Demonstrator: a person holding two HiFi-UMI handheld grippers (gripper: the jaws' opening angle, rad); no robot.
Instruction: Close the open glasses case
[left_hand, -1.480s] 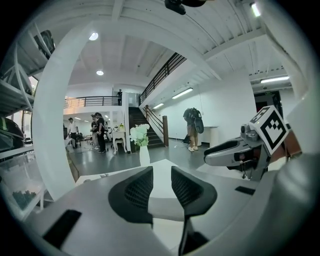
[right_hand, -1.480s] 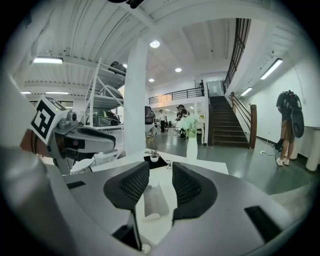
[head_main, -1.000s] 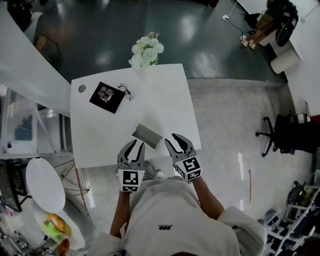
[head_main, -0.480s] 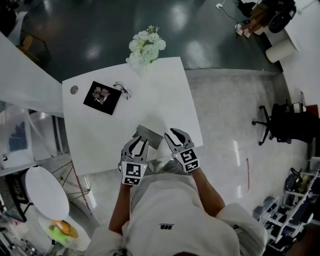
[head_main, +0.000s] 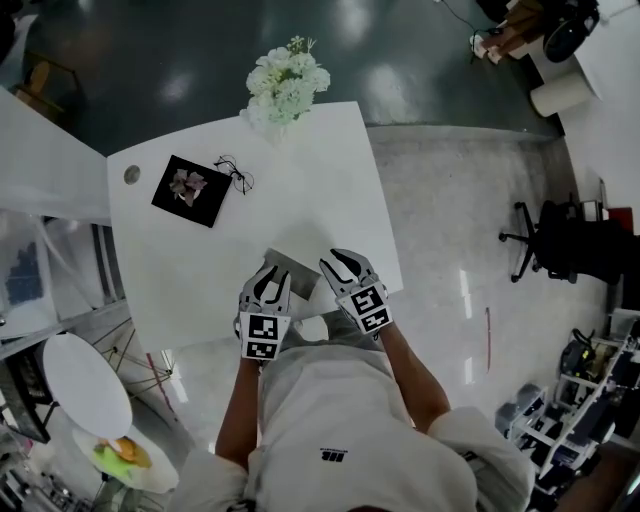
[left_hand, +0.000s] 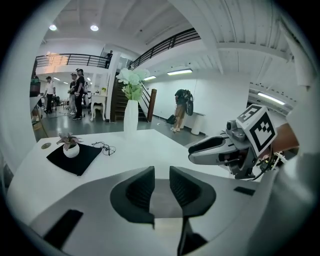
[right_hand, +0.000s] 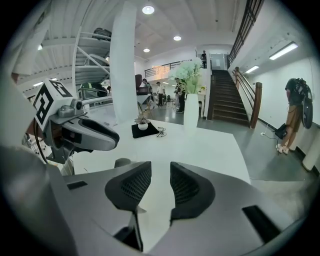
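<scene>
The person wears a white short-sleeved T-shirt (head_main: 340, 425) with a small dark logo (head_main: 333, 455). The left tongs (head_main: 272, 276) and right tongs (head_main: 340, 262) are pale grey shells with black ribbed pads (left_hand: 142, 187). Each carries a cube (head_main: 261, 350) of black-and-white square markers.

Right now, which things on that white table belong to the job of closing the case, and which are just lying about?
Part of the job: glasses case, at the near edge of the table.

Just lying about: glasses; potted plant; black mat; vase of white flowers.
</scene>
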